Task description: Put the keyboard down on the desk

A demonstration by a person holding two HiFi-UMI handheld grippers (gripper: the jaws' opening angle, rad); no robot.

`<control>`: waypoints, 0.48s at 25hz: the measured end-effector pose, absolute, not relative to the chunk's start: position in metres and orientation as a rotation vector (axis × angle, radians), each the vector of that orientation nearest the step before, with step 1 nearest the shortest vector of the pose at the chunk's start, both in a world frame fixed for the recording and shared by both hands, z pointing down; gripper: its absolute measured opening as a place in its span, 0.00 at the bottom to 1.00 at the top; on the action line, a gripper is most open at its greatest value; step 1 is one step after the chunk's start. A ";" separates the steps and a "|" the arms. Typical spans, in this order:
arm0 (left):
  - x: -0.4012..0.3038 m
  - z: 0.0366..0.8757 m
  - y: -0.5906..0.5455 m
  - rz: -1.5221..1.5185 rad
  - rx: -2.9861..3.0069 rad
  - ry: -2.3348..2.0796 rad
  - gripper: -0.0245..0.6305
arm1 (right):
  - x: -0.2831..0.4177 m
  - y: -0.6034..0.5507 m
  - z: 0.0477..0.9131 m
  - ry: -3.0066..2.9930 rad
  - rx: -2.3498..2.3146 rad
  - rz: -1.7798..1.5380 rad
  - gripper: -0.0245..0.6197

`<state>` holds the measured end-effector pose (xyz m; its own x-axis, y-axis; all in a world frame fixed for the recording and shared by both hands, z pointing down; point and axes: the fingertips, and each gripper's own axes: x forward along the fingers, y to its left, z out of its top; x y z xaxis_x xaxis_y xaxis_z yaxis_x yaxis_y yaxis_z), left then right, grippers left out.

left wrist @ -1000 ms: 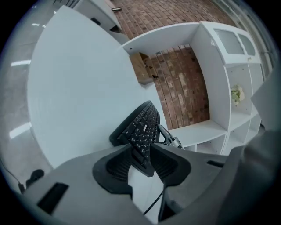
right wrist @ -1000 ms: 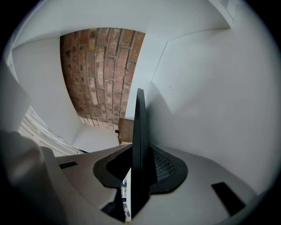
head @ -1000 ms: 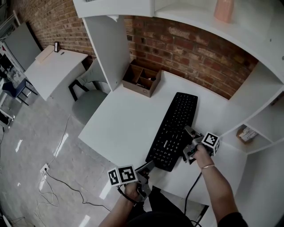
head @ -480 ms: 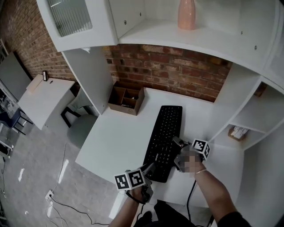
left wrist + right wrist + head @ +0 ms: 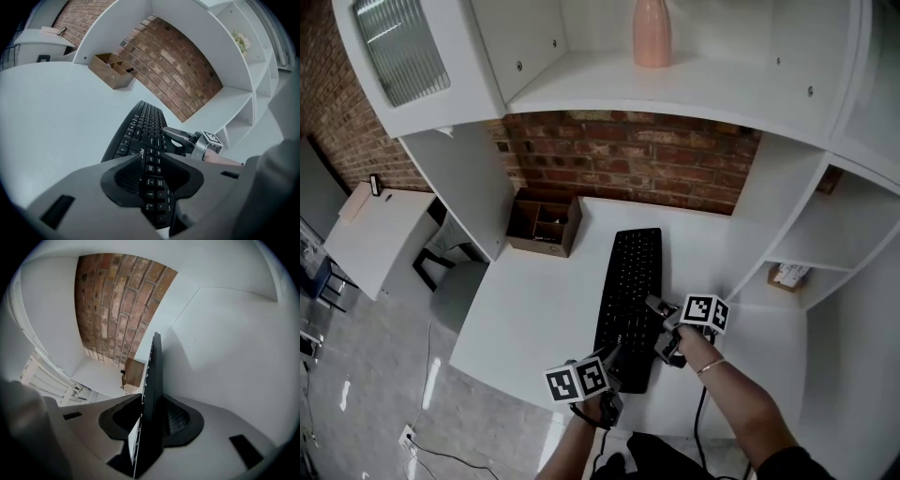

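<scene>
A black keyboard [image 5: 630, 281] lies lengthwise on the white desk [image 5: 534, 309]. My left gripper [image 5: 614, 354] is at its near left corner. In the left gripper view the left gripper [image 5: 152, 183] has its pads apart, and the keyboard [image 5: 140, 126] shows key-face up in the gap. My right gripper [image 5: 659, 326] straddles the keyboard's right edge near the front. In the right gripper view the keyboard [image 5: 154, 376] stands edge-on between the jaws of the right gripper [image 5: 153, 420]. These jaws are opening, and a thin dark gap shows at the right pad.
A brown wooden organiser box [image 5: 542, 223] sits at the desk's back left against the brick wall. White shelving surrounds the desk, with a pink vase [image 5: 652, 33] on top and a small box [image 5: 787, 274] in the right cubby. A black cable [image 5: 701, 412] hangs near my right arm.
The head view has swung upward, so more shelving and the vase show. Keyboard and both grippers keep their places relative to each other.
</scene>
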<state>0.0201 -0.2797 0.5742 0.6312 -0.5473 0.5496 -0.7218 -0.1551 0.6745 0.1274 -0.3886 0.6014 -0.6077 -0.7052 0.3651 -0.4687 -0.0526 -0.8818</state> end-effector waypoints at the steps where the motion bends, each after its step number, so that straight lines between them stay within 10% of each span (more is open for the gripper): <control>1: 0.021 0.574 -0.280 0.212 1.831 -1.017 0.21 | 0.127 -0.389 0.601 2.030 -1.293 -1.713 0.23; 12: 0.021 0.572 -0.283 0.247 1.865 -1.035 0.21 | 0.131 -0.386 0.600 2.228 -1.542 -1.566 0.29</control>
